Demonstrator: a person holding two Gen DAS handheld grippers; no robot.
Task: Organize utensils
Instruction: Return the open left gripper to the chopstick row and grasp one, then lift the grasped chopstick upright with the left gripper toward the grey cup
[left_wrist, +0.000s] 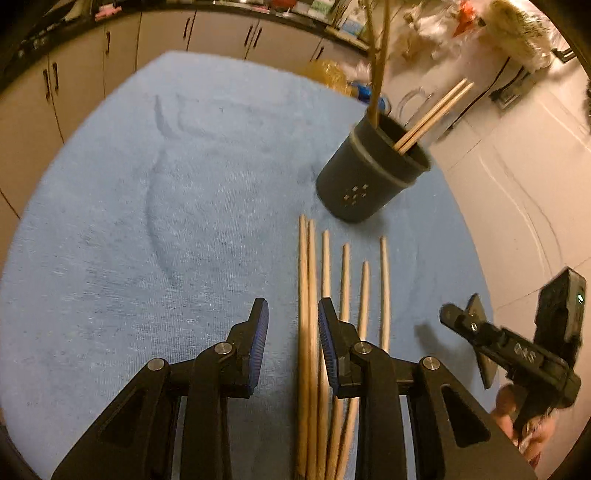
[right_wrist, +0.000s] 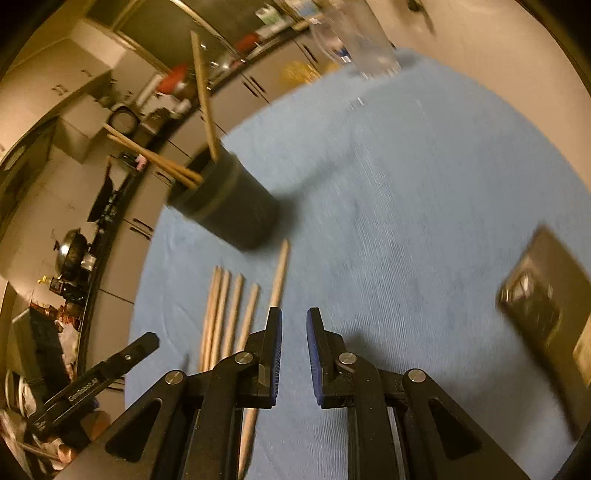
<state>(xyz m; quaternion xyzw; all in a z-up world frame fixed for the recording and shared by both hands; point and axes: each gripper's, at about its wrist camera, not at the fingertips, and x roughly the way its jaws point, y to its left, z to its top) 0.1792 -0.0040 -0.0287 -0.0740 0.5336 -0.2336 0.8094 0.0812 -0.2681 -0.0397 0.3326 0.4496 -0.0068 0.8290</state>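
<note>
6 loose chopsticks (left_wrist: 325, 295) lie side by side at lower centre of the left view, on the blue towel (left_wrist: 147, 221) over the desk; the black holder (left_wrist: 369, 173), upper right, already carries some. Both claws are empty: the left claw (left_wrist: 293, 332) is narrowly parted and the right claw (right_wrist: 294, 343) narrower. Best to straddle 1 stick squarely before closing.

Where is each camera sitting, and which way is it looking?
Left wrist: sits on the left gripper, looking down past its open fingers at the chopsticks on the blue towel; the right gripper and a hand show too.
Right wrist: sits on the right gripper, looking down at the towel; the left gripper shows.
Both see the black holder.
</note>
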